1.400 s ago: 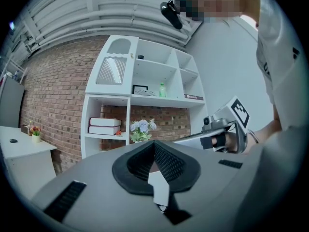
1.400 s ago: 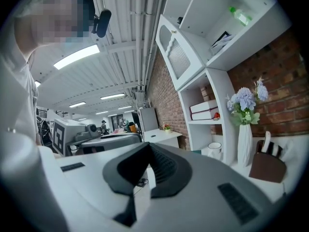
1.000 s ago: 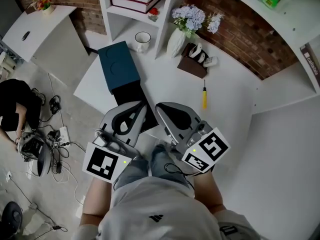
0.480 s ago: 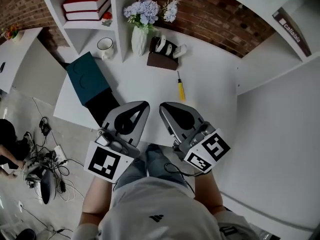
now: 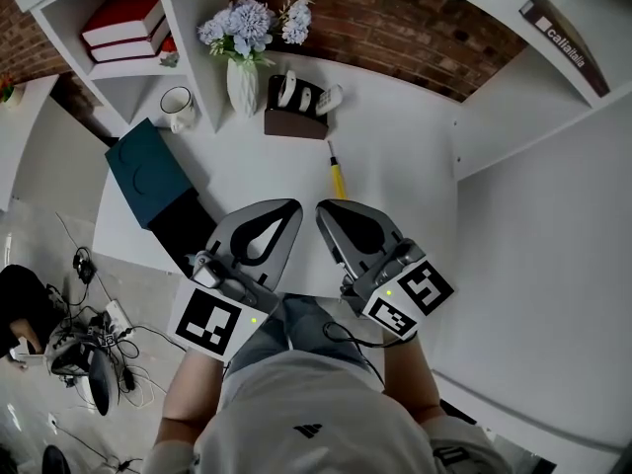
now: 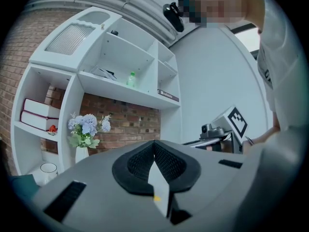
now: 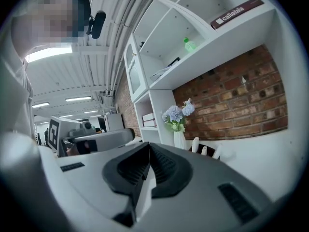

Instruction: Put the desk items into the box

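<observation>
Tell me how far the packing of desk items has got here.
Nothing visibly packed: the yellow screwdriver, mug and brown holder sit on the desk. In hand: nothing; left gripper and right gripper are shut and empty. Left: every item, into the black box beside the teal lid.

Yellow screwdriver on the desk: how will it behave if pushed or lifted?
The screwdriver lies flat with a round-looking handle, so a nudge probably rolls it. Slim and rigid-looking, likely light. The smooth desk may let it slide.
</observation>
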`<control>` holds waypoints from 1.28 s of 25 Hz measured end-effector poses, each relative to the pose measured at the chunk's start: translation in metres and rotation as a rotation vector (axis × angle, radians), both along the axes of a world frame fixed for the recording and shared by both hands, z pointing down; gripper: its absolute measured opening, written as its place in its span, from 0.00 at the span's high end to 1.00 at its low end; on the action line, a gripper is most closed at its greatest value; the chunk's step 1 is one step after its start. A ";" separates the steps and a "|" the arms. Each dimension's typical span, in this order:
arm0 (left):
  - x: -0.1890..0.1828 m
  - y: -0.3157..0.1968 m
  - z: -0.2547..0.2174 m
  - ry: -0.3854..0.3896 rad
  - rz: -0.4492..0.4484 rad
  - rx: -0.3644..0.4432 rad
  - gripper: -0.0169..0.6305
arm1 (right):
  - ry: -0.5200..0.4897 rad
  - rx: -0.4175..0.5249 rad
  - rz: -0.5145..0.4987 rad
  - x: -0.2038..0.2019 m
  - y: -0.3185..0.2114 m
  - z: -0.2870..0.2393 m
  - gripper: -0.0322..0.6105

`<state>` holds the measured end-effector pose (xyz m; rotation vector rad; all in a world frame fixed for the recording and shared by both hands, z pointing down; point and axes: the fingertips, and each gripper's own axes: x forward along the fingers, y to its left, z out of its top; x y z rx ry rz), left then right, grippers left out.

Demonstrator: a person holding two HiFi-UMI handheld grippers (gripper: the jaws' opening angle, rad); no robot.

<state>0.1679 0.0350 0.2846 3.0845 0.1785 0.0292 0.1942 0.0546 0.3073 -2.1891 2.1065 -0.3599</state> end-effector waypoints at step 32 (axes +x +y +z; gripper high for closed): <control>0.068 -0.061 0.023 -0.078 -0.129 -0.018 0.95 | -0.026 -0.182 -0.002 0.139 -0.090 0.080 0.93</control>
